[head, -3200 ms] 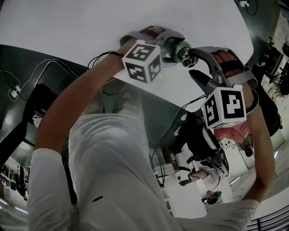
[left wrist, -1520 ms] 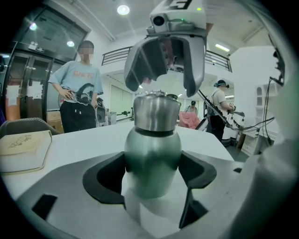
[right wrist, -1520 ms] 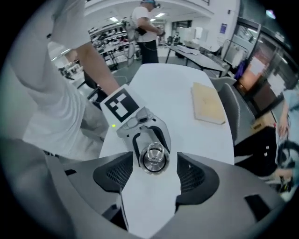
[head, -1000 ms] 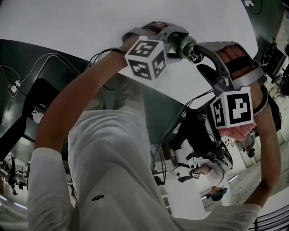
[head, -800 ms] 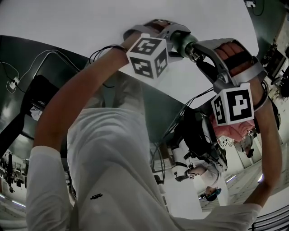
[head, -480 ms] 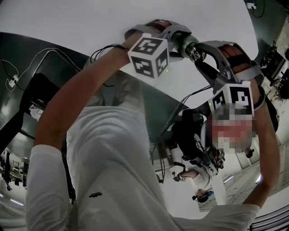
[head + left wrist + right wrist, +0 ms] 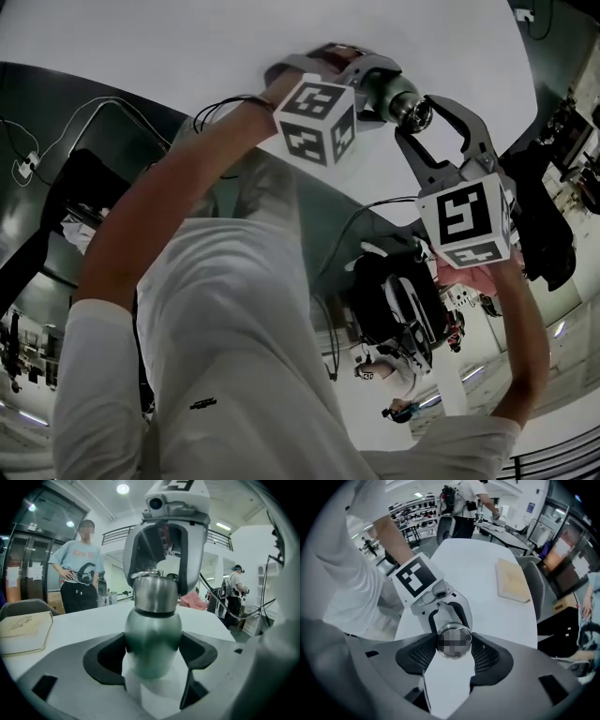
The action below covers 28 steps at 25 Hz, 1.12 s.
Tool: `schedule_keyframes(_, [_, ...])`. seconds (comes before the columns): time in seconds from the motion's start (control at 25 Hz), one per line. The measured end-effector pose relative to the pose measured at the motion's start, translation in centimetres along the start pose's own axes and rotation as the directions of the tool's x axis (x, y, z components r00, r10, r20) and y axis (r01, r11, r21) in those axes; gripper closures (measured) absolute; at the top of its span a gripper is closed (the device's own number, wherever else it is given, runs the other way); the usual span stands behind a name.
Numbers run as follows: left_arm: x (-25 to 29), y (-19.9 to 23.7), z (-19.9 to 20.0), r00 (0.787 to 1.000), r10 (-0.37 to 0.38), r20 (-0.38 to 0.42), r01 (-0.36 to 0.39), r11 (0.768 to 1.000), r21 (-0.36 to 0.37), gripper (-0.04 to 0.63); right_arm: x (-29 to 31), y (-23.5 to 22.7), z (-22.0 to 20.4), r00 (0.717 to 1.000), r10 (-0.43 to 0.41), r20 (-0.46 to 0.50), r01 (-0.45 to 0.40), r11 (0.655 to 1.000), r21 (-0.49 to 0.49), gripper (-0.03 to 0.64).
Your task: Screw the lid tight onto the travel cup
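From where I stood, the travel cup (image 7: 152, 639) was upright over the white worktop (image 7: 84, 625). Its rounded body sat in the left tongs (image 7: 152, 660), whose dark pads pressed on it from both sides just under the shoulder. I could not tell whether its foot rested on the worktop or hung a little above it. The right tongs (image 7: 454, 644) came at it from above, pointing steeply down. Their jaws had just been closing, with the lid (image 7: 155, 592) between them, and the ribbed pads now sat against its two sides, so the lid was gripped at a fairly wide spread.

It looked like brushed steel all over, so I judged it stiff and not something the tongs could dent or crush. It was probably weightier than a plastic cup, more so if it was filled. The trouble, I thought, would be the smooth skin. The body bulged and tapered, so a pad set too high on the shoulder might ride off it. The widest part of the belly seemed the better hold for resisting the twist. The lid's straight wall was the place for the turning grip, squarely across its width. A polished cap like that might well slip under the pads once the thread began to bind.
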<state>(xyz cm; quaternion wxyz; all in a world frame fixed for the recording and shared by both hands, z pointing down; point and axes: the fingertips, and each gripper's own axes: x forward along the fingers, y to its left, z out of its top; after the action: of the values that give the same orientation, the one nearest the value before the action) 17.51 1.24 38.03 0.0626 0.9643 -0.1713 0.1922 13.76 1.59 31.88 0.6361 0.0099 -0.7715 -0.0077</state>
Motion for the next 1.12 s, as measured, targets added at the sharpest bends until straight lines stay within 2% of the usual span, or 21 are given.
schedule_keyframes(0.16, [-0.1,0.0,0.0,1.000,0.002,0.002,-0.002,1.000,0.003,0.250,0.0,-0.3,-0.1,0.997,-0.072,0.004,0.070,0.980,0.184,0.387])
schedule_keyframes(0.28, [-0.1,0.0,0.1,1.000,0.007,0.002,-0.007,1.000,0.005,0.250,-0.2,-0.6,-0.2,0.993,-0.117,0.024,0.101,0.931,0.351,0.387])
schedule_keyframes(0.36, [0.0,0.0,0.2,1.000,0.003,0.003,-0.003,1.000,0.005,0.250,-0.3,-0.7,-0.3,0.990,-0.133,0.045,0.107,0.919,0.380,0.387])
schedule_keyframes(0.48, [0.1,-0.3,0.0,1.000,-0.008,0.001,0.008,1.000,0.001,0.250,-0.3,-0.4,-0.4,0.990,-0.123,0.065,0.092,0.930,0.355,0.375])
schedule_keyframes(0.56, [0.1,-0.2,0.0,1.000,-0.010,0.001,0.010,1.000,0.004,0.250,-0.8,-0.5,0.0,0.989,-0.126,0.072,0.100,0.950,0.296,0.354])
schedule_keyframes(0.68, [0.0,0.0,0.1,1.000,-0.011,0.002,0.011,1.000,0.007,0.250,-1.7,-0.2,0.8,0.991,-0.102,0.082,0.089,0.984,0.152,0.347])
schedule_keyframes(0.76, [-0.1,-0.1,0.0,1.000,-0.013,0.001,0.013,1.000,0.006,0.250,-2.0,0.1,1.2,0.995,-0.062,0.082,0.060,0.998,0.029,0.347])
schedule_keyframes(0.84, [-0.2,-0.1,0.0,1.000,-0.014,-0.001,0.014,1.000,0.006,0.250,-2.0,0.5,1.3,0.998,-0.012,0.062,0.020,0.991,-0.131,0.347])
schedule_keyframes(0.88, [-0.1,-0.1,0.0,1.000,-0.015,-0.001,0.015,1.000,0.006,0.250,-2.0,0.7,1.3,0.999,0.019,0.049,-0.008,0.976,-0.218,0.347])
schedule_keyframes(0.96, [-0.1,-0.1,0.1,1.000,-0.013,0.000,0.013,1.000,0.008,0.250,-1.9,1.3,1.1,0.997,0.078,0.014,-0.066,0.920,-0.387,0.348])
schedule_keyframes(1.04, [0.0,0.0,0.1,1.000,-0.011,0.000,0.011,1.000,0.009,0.250,-1.6,1.6,0.8,0.994,0.108,-0.031,-0.108,0.838,-0.535,0.348])
schedule_keyframes(1.12, [0.0,0.1,0.2,1.000,-0.012,0.001,0.012,1.000,0.011,0.250,-1.1,1.8,0.3,0.990,0.116,-0.081,-0.140,0.739,-0.659,0.348])
